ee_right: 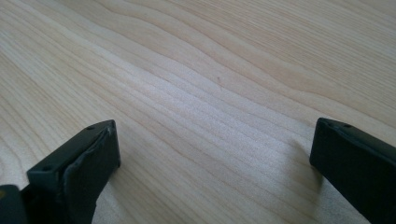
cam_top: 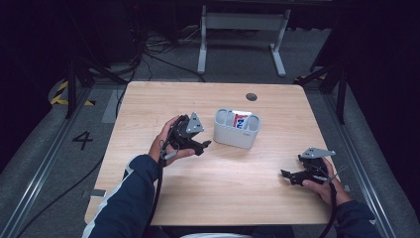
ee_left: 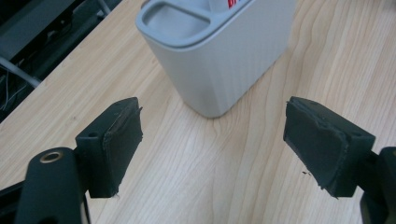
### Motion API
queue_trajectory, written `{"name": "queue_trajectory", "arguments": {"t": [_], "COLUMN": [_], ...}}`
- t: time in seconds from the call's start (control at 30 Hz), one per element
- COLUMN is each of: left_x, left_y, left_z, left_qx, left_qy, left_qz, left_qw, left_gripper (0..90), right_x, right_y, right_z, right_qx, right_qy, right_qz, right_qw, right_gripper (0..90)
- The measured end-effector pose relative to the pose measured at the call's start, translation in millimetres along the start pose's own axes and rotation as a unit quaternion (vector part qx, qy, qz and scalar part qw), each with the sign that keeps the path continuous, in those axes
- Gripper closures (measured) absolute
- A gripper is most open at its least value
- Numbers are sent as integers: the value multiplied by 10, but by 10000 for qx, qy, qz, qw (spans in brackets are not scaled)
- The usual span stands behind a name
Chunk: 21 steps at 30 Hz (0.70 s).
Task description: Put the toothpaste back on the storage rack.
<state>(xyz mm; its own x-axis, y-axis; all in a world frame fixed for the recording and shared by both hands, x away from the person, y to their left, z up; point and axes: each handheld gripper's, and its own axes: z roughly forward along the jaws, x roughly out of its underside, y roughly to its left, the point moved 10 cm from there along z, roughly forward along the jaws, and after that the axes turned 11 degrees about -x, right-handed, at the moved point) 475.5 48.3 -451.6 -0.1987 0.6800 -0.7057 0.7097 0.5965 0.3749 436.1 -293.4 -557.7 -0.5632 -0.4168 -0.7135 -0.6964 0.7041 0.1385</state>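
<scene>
The right gripper's [cam_top: 292, 175] fingers [ee_right: 77, 170] are spread over bare table [ee_right: 201, 93]. The left gripper's [cam_top: 204, 146] fingers [ee_left: 114, 144] are spread too, nothing held; just beyond them a grey caddy [ee_left: 219, 51] stands, a red-and-white item [cam_top: 241, 119] inside.

Light wood table [cam_top: 213, 193] — grey compartmented holder [cam_top: 236, 131] standing near centre, dark round grommet [cam_top: 251, 96] by far edge.

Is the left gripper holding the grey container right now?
No, the left gripper is open, its jaws spread apart with bare table between them, short of the grey container.
</scene>
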Motion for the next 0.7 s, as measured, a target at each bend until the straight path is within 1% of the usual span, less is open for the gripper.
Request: {"name": "queue_trajectory", "arguments": {"t": [0.1, 0.17, 0.23, 0.4, 0.47, 0.57, 0.63, 0.7], "left_x": [74, 134, 198, 367, 429, 539, 613, 713], "left_y": [26, 30, 42, 76, 80, 108, 123, 145], "left_z": [-31, -54, -78, -101, -108, -127, -143, -175], "left_qx": [-118, -132, -181, -287, -281, -358, -384, -422], "left_qy": [45, 54, 112, 251, 299, 391, 419, 496], "left_qz": [43, 33, 74, 64, 24, 45, 8, -32], "left_qw": [9999, 9999, 9997, 9993, 9992, 9986, 9984, 9979], "left_gripper": [201, 204, 203, 203, 205, 205, 204, 203], "right_x": [0, 0, 0, 0, 0, 0, 0, 0], "right_y": [0, 0, 0, 1, 1, 1, 0, 1], "right_z": [0, 0, 0, 0, 0, 0, 0, 0], "right_qx": [2, 4, 4, 3, 3, 3, 3, 3], "right_qy": [-1, 0, 0, 0, 0, 0, 1, 0], "right_qz": [2, 1, 2, 4, 5, 4, 3, 4], "right_qw": [10000, 10000, 10000, 10000, 10000, 10000, 10000, 10000], "right_gripper": [18, 18, 18, 18, 18, 18, 18, 18]}}
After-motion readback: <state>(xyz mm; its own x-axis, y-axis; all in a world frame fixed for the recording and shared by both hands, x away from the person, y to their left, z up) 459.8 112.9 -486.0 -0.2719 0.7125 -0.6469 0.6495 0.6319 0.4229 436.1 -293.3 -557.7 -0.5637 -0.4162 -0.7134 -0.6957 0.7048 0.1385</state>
